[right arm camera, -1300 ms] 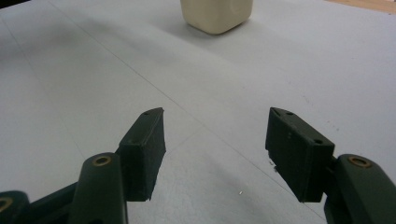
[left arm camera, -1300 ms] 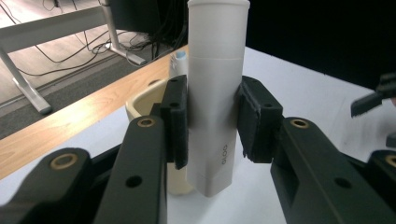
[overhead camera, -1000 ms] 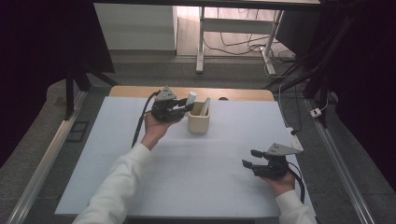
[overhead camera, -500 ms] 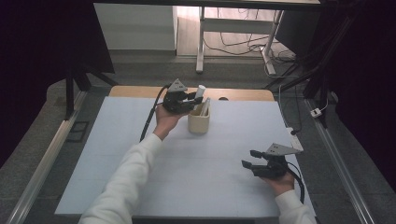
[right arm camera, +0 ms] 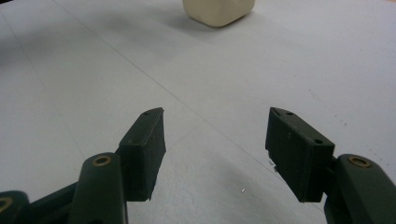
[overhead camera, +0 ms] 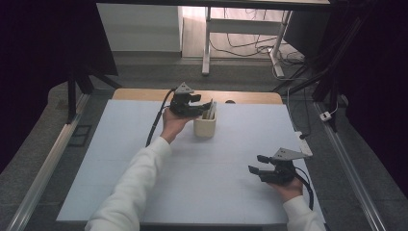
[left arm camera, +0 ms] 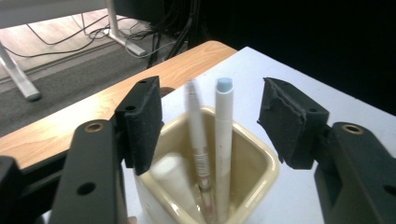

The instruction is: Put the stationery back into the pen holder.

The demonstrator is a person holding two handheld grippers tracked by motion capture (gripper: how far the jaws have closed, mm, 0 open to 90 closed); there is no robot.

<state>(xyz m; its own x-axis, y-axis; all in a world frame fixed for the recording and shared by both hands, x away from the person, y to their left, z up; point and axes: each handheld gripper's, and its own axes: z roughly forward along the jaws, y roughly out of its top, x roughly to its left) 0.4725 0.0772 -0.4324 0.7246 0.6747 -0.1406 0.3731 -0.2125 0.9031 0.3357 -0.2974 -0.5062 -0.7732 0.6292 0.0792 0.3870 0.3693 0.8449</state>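
A cream square cup [overhead camera: 205, 127] stands at the far middle of the white table and holds several pens. In the left gripper view a white pen with a blue cap [left arm camera: 223, 135], a blurred white pen [left arm camera: 195, 121] and a thick white stick [left arm camera: 173, 176] stand inside the cup [left arm camera: 261, 164]. My left gripper [overhead camera: 207, 107] hovers right over the cup. Its jaws have just been opening and the left gripper [left arm camera: 212, 105] is now open, with the pen tops between the pads but untouched. My right gripper [overhead camera: 255, 163] rests low at the near right, open and holding nothing.
The white table cover [overhead camera: 144, 159] spreads wide around the cup, with a wooden edge [overhead camera: 240, 97] behind it. In the right gripper view the cup [right arm camera: 218, 10] sits far ahead of the right gripper [right arm camera: 215, 135]. Metal rails run along both sides.
The left gripper carried a white pen rightward to over the cup, sank a little and opened its jaws; the pen now stands in the cup. The right gripper stayed put.
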